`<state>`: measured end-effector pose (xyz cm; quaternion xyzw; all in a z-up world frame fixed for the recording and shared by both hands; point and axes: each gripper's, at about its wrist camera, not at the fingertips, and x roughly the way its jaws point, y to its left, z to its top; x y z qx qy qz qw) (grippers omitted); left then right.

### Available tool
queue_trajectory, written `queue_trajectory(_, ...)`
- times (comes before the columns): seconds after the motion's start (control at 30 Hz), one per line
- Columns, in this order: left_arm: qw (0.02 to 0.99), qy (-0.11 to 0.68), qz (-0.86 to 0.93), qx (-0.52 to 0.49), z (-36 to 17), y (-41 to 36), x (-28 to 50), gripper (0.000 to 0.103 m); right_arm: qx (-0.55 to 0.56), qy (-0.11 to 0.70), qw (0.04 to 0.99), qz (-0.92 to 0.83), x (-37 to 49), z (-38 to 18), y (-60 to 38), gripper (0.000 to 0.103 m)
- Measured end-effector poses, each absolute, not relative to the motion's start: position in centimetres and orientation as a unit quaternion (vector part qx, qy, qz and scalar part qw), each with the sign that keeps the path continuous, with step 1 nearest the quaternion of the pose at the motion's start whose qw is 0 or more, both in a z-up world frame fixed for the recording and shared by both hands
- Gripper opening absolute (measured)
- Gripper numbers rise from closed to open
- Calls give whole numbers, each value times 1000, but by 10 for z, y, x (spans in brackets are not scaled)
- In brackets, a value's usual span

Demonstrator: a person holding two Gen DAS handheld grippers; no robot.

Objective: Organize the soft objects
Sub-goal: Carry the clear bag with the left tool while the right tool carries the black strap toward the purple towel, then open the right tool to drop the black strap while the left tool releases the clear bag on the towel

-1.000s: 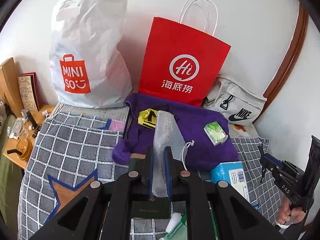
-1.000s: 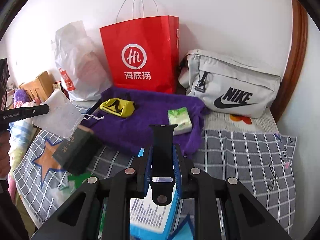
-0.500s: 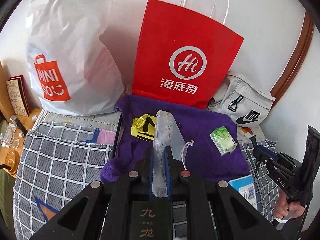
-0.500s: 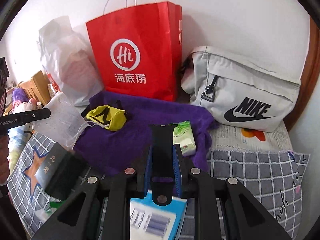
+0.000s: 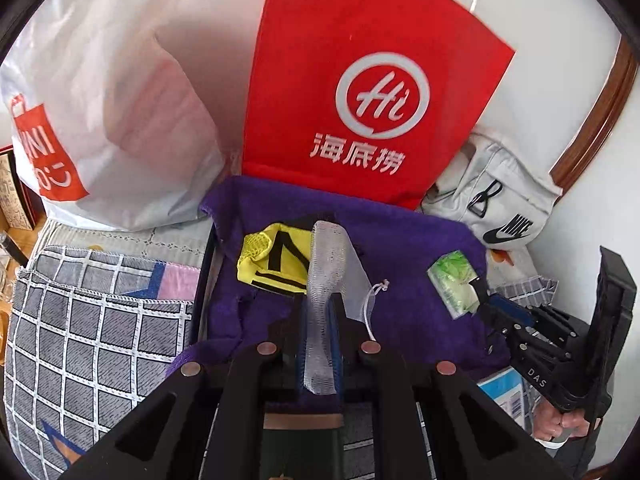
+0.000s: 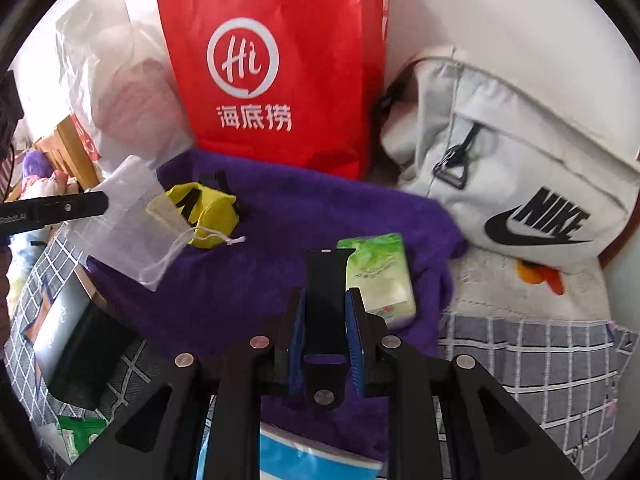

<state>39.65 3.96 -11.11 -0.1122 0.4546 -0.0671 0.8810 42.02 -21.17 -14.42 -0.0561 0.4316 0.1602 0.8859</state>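
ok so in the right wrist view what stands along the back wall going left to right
white plastic bag → red paper bag → grey Nike bag

- A bedroom in a home: the surface is a bed under a grey checked blanket (image 5: pixel 100 332), pushed against a plain white wall.
- A curved wooden headboard (image 5: pixel 596 120) rises at the right edge.
- Shopping bags lean on the wall: a red paper bag (image 6: pixel 280 72) and a white plastic store bag (image 5: pixel 108 120), with a grey sports pouch (image 6: pixel 520 168) beside them.
- A wooden side table (image 5: pixel 16 236) with small clutter stands beside the bed.
- A purple towel (image 6: pixel 320 208) lies spread on the bedding.
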Motion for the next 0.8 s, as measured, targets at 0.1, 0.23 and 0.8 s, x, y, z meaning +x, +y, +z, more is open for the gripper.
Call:
queue_trajectory(0.1, 875, 465, -65, -117, -120, 42, 401, 11, -63, 440, 881, 162, 422, -151, -210, 20)
queue_trajectory(0.23, 866, 481, -56, -126, -132, 48, 405, 11, -63, 451, 876, 160, 426, -157, -210, 20)
queue_trajectory(0.8, 847, 518, -26, -115, -149, 55, 409, 30, -43, 459, 876, 140, 432, -156, -222, 35)
